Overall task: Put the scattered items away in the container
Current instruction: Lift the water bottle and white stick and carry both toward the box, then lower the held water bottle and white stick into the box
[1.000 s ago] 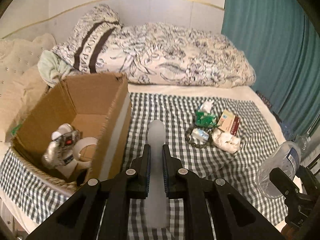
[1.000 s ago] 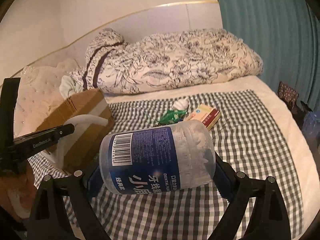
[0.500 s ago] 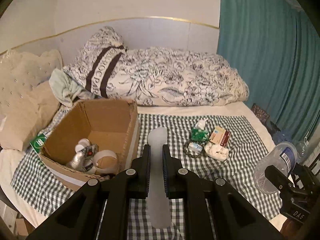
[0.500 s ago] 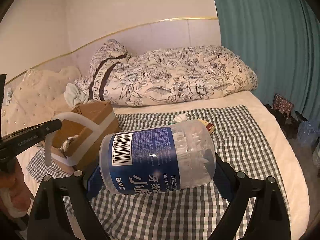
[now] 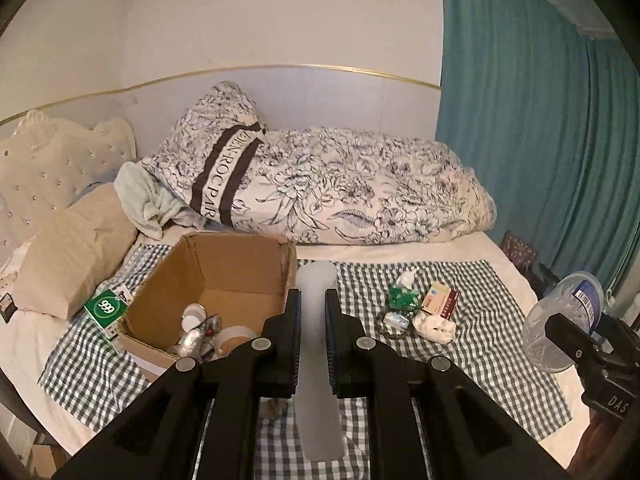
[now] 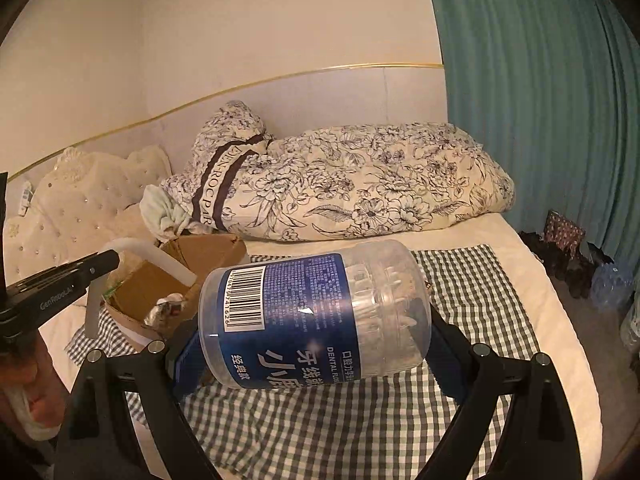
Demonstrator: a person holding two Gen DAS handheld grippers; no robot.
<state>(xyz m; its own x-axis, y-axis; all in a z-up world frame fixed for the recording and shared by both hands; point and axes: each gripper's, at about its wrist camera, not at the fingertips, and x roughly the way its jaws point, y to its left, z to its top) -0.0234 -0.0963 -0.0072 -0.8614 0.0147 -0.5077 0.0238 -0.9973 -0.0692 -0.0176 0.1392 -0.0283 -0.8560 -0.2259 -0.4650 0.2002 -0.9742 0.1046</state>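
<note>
Clamping a "DENTAL FLOSS" jar (image 6: 316, 316), right claw (image 6: 312, 344); left claw (image 5: 311, 320) grips white strip (image 5: 316, 360).

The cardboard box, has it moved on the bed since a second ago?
No. The cardboard box stays on the checked cloth below the floral duvet; only the camera rose and backed away.

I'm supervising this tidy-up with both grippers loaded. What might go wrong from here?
The right gripper holds the smooth round floss jar at a wide span; it may roll or slip out.
The left gripper pinches the long white strip, whose bent free end may catch on the cardboard box wall.
Both loads head for one box, so the grippers may collide.
</note>
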